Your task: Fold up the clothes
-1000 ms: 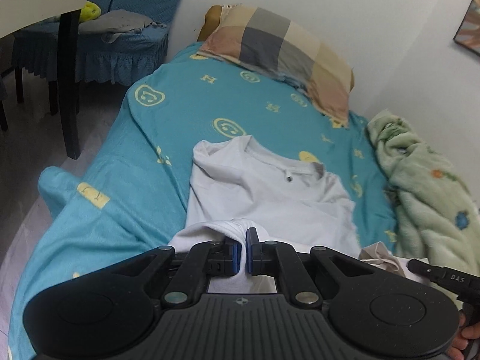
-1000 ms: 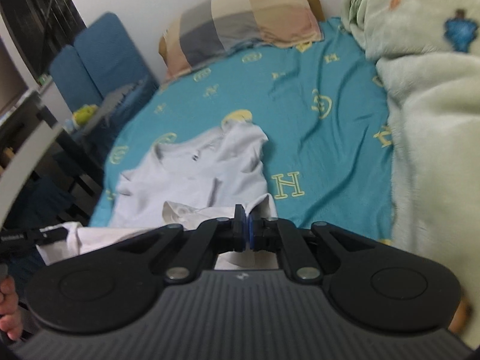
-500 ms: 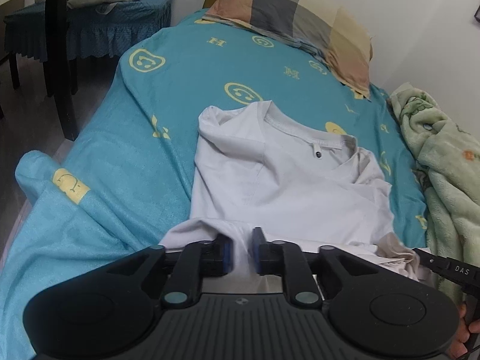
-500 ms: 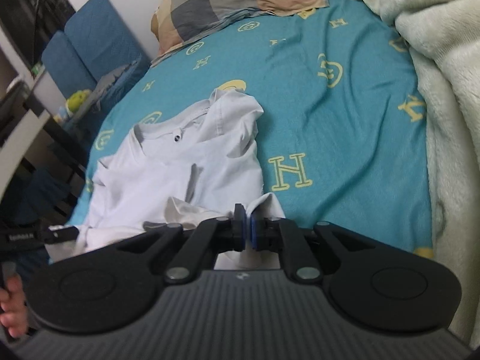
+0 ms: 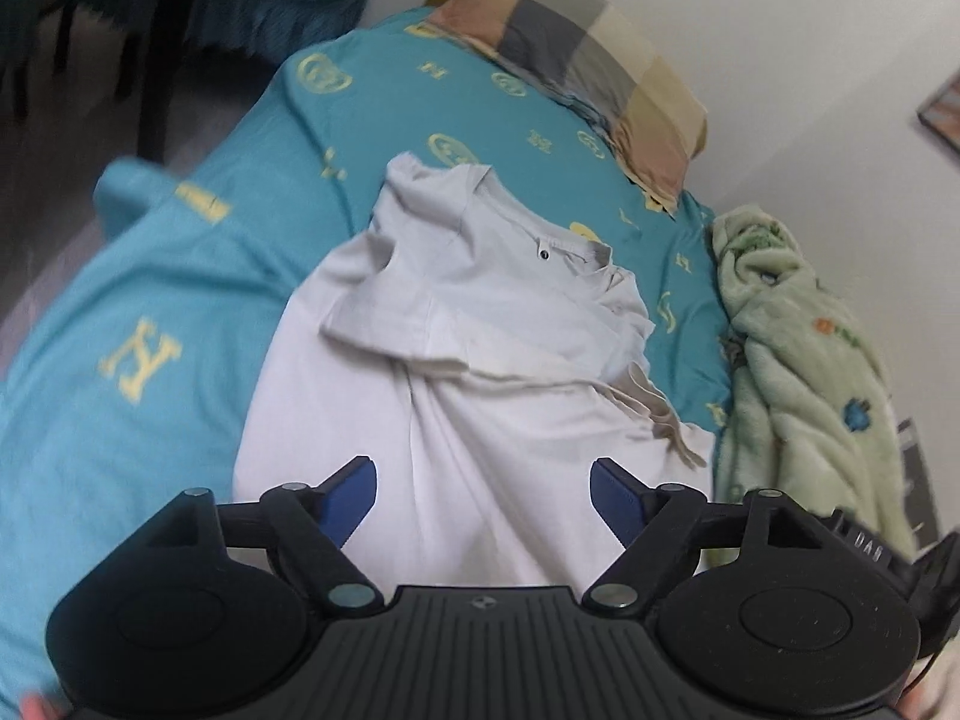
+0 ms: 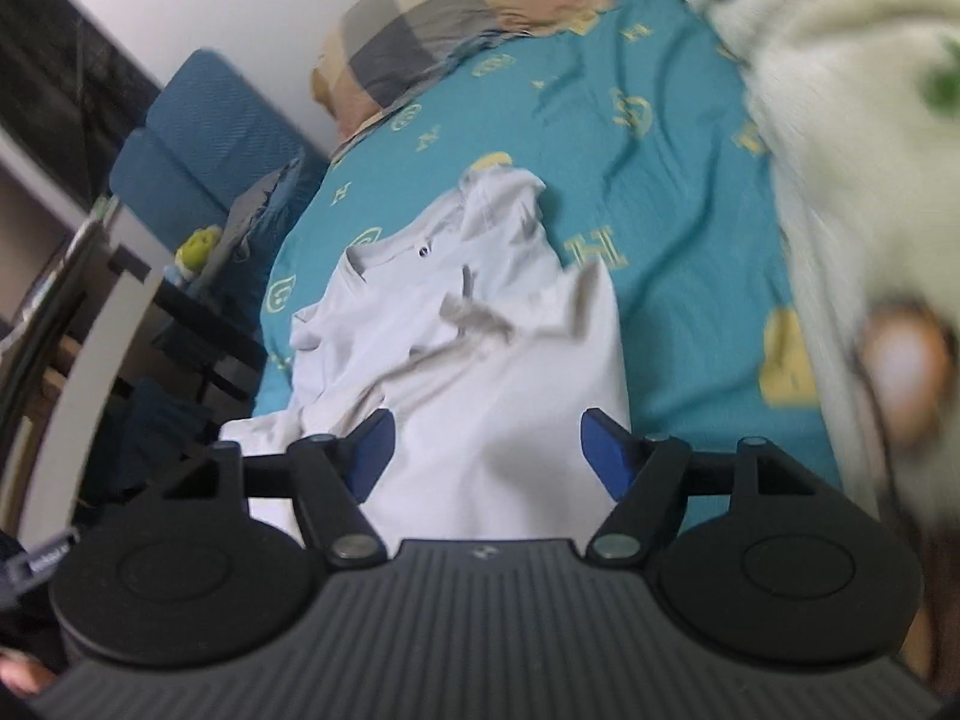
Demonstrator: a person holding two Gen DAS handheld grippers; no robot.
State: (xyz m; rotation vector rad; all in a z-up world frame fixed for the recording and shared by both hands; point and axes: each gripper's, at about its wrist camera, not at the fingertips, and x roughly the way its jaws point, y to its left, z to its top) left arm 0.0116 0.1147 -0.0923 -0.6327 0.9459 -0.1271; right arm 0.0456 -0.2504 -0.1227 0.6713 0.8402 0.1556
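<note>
Both sets of jaws are opening right now: my left gripper (image 5: 483, 495) and my right gripper (image 6: 485, 450) stand spread wide over the white shirt (image 5: 480, 360), pads clear of the cloth, nothing pinched. That makes sense to me as letting go, so the shirt can settle flat for its next fold. It lies on the bed (image 5: 150, 276), running from the near edge up toward the checked pillow (image 5: 576, 60) at the head, collar end farthest from me, both sleeves already turned in over the chest. The fuzzy green blanket (image 5: 792, 348) is heaped along the wall-side edge, just beside the shirt's hem corner. A second ago both grippers were clamped shut on bunched hem cloth; now that cloth is released and spread smooth beneath me, and both views have swung and blurred.
</note>
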